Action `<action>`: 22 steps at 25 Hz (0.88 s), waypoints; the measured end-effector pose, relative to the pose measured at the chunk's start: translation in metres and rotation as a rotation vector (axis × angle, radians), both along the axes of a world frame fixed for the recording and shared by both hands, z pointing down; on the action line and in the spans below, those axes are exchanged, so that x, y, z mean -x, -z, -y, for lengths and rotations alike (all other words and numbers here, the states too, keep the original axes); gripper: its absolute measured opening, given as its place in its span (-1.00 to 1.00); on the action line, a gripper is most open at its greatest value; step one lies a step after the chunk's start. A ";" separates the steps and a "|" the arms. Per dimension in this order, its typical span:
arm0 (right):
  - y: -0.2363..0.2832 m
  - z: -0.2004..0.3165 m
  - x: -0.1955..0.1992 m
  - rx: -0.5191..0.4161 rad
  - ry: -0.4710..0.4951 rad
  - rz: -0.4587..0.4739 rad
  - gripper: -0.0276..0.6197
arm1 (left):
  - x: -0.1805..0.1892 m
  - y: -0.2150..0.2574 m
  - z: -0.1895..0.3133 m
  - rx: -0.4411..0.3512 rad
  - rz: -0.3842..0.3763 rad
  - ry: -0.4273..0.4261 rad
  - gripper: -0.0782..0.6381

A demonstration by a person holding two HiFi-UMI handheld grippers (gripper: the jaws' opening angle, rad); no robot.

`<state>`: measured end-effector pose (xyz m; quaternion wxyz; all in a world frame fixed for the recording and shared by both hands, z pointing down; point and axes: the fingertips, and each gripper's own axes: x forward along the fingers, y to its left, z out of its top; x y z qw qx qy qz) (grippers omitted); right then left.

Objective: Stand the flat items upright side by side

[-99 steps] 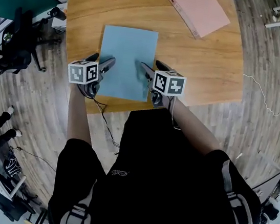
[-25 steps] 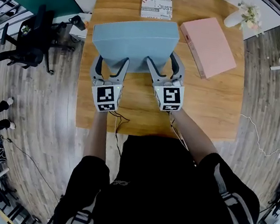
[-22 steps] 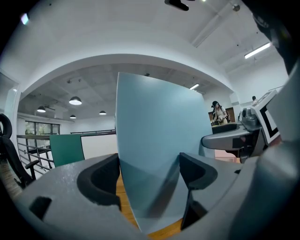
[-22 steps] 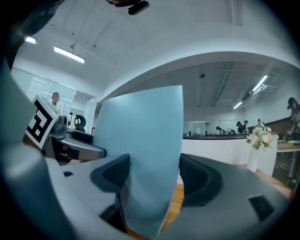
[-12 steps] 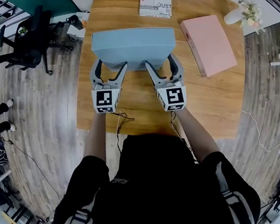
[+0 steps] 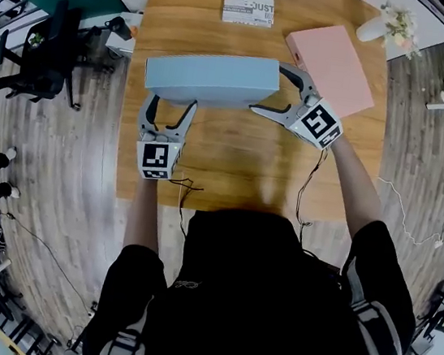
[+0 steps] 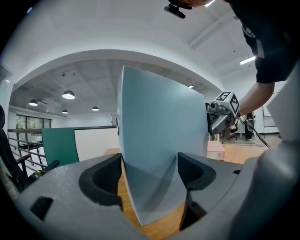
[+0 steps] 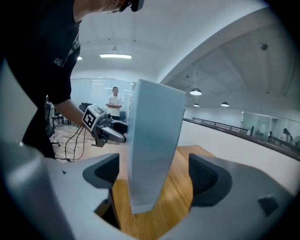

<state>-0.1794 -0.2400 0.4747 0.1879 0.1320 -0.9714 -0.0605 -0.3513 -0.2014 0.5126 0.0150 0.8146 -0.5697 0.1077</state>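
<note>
Blue folder stands upright on the table, long axis L-R: right gripper, jaws just opened wide, straddles its right end w/o touching, and left gripper, jaws just eased in but wide, flanks its near-left corner.

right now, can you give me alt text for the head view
A blue-grey folder stands upright on a wooden table, its ends between the left gripper's just-closing fingers and the right gripper's just-opening ones. A pink folder and a patterned book lie flat beyond.
</note>
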 end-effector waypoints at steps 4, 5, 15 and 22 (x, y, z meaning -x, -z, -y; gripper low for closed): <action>0.008 0.000 0.017 -0.009 0.049 0.015 0.23 | -0.003 0.004 0.003 0.005 -0.011 0.007 0.27; 0.009 -0.001 0.018 -0.010 0.048 0.025 0.17 | -0.003 0.004 0.004 0.007 -0.012 0.007 0.27; 0.013 -0.011 0.020 0.037 -0.080 0.121 0.09 | 0.003 0.005 0.017 0.016 0.003 -0.075 0.28; 0.008 -0.029 0.013 0.046 -0.326 0.125 0.09 | -0.004 0.005 0.033 0.029 0.009 -0.303 0.28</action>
